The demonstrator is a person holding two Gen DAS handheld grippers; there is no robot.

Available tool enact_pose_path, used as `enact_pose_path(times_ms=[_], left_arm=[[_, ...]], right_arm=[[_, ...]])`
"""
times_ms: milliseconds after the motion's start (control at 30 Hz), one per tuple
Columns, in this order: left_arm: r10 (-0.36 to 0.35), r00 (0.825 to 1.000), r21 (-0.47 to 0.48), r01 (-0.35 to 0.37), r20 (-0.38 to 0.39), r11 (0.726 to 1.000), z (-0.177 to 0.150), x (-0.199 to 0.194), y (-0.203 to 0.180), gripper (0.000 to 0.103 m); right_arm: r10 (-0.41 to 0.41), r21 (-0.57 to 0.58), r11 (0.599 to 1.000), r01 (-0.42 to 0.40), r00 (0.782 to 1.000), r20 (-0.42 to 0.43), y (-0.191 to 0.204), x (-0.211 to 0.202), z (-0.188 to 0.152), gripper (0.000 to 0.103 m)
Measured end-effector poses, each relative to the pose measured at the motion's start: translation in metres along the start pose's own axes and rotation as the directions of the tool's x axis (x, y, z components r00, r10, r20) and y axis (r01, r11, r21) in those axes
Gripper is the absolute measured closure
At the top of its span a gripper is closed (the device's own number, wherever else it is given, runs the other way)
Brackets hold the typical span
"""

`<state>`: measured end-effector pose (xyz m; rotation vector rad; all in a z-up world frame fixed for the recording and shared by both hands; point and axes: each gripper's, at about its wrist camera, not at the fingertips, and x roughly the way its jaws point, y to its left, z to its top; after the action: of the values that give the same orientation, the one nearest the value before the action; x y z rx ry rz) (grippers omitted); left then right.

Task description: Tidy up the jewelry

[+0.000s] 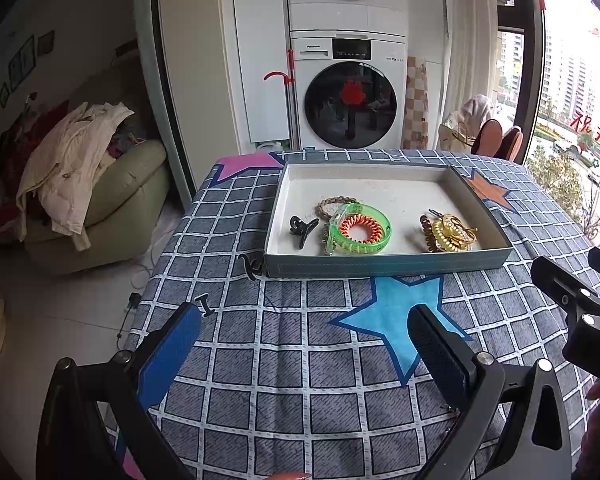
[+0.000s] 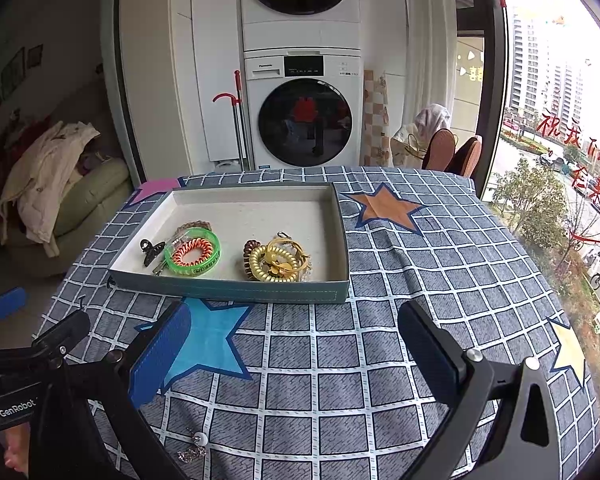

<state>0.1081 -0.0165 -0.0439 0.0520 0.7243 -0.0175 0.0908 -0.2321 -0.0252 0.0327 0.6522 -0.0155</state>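
We hold both the left gripper [image 1: 304, 344] and right gripper [image 2: 296, 344] spread wide and empty above the counter [image 2: 380, 360]; most jewelry sits grouped in the tray [image 2: 228, 290]; a small silver piece [image 2: 192, 450] lies outside, likely next.

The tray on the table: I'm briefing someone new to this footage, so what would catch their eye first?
The shallow tray holds a bright green bangle ringing an orange coil tie, left of a gold coil heap. Blue star on the checked cloth lies just before it. Both the left gripper and right gripper hang open and empty.
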Motion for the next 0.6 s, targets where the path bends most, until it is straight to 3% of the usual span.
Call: enact_pose_path(times_ms=[600], left_arm=[[-0.001, 1.0, 0.009, 0.001, -0.003, 1.0, -0.0006, -0.0008, -0.0011, 0.0]], right_arm=[[0.002, -0.009, 1.0, -0.002, 1.0, 0.004, 0.001, -0.0016, 0.0004, 0.0]])
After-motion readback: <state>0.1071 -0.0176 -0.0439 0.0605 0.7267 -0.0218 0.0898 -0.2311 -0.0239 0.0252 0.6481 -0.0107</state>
